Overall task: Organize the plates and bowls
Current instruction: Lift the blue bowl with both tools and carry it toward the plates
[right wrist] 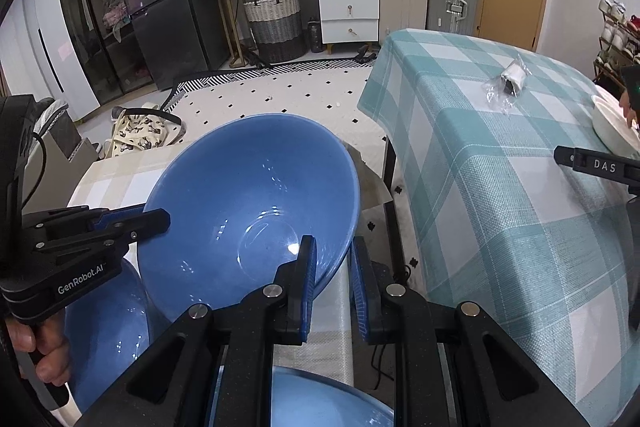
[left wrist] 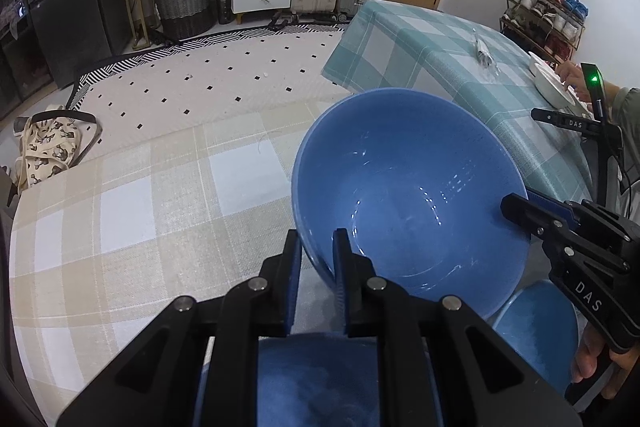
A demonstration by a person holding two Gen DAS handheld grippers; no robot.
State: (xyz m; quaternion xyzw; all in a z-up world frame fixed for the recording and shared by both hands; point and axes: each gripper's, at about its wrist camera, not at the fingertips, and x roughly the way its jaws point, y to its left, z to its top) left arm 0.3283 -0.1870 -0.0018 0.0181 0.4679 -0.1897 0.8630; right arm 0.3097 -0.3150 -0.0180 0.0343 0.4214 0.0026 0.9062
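A large blue bowl is held tilted in the air above the beige checked table. My left gripper pinches its near rim. My right gripper straddles the opposite rim, and its fingers look closed on it; it also shows in the left wrist view. The bowl shows in the right wrist view. More blue dishes lie below: one under my left gripper, one at the right, and two in the right wrist view.
A teal checked table stands to the right with a plastic-wrapped item and a white bowl near another person's hand and gripper. Beyond are a patterned rug, a tote bag, drawers and suitcases.
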